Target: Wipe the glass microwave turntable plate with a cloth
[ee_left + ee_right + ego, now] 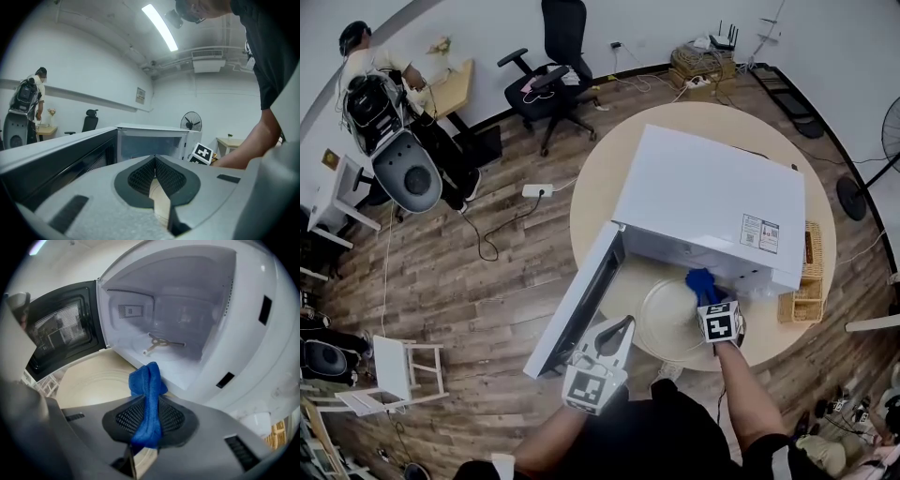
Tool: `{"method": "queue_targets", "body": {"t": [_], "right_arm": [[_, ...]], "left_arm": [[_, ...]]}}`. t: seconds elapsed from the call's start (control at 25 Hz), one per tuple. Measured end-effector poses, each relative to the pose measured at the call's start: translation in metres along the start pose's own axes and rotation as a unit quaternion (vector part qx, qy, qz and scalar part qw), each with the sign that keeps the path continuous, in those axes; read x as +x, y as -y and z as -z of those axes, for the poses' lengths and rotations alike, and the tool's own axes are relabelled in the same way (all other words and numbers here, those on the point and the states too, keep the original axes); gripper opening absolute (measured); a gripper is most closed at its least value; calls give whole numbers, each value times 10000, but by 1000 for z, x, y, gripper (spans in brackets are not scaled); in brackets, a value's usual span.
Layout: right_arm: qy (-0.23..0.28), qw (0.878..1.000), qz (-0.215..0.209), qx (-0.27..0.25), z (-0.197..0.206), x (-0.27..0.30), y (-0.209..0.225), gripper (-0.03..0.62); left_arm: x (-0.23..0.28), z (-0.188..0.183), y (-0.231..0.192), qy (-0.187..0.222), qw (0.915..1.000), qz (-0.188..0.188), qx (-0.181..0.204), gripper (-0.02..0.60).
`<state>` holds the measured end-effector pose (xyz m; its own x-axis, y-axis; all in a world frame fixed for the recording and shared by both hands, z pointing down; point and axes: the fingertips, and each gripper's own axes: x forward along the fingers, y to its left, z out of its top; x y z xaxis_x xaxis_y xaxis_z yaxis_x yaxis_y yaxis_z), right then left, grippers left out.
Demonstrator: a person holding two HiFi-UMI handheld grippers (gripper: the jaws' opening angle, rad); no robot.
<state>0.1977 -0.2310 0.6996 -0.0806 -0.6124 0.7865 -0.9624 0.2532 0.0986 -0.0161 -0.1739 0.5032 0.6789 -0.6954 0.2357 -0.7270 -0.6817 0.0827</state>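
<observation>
— Right claw (149, 399) is pinching my blue cloth (145, 380)! My left claw (155, 164) is closed, empty.
— Plate?
— Glass plate (661, 317) is on the table (600, 178), six o'clock of the open microwave (703, 197); cloth at its two o'clock rim.

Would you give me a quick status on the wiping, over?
Right gripper shut on cloth, at plate's rim. Left gripper shut, empty, by open door. Plate on table, nothing blocking.

Head view looks steeply down; both close gripper views apparently share the microwave (703, 202).
</observation>
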Motion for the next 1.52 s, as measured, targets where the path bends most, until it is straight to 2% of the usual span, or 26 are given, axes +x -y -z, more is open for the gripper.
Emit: {"method": "queue_targets", "body": {"t": [0.2,0.44,0.76,0.92,1.08,1.32,1.52], "right_arm": [[296,9991,-184,224,-13,-19,-19,74],[485,9961,-717,187,-31,-29,-66,75],[307,9892,-1386,-357,-22,-28,-144,75],[126,9861,-1593,-456,-13,-16,-168,75],[20,9874,-1486,-537,-7,-6,-166,74],[64,9906,-1282,-477,-7,-3,-160,73],[41,9933,-1039,-511,-5,-4,-141,75]], "left_arm": [[-6,5,-2,-18,10000,-56,25,6],[-15,9,-10,-16,9997,-247,-68,6],[-36,15,-25,-9,9986,-501,-151,6],[-46,25,-31,-167,9980,-606,-105,6],[-49,31,-33,-226,9977,-629,-142,6],[-46,28,-23,-182,9987,-473,-111,6],[-38,25,-18,-170,9990,-403,-131,6]]}}
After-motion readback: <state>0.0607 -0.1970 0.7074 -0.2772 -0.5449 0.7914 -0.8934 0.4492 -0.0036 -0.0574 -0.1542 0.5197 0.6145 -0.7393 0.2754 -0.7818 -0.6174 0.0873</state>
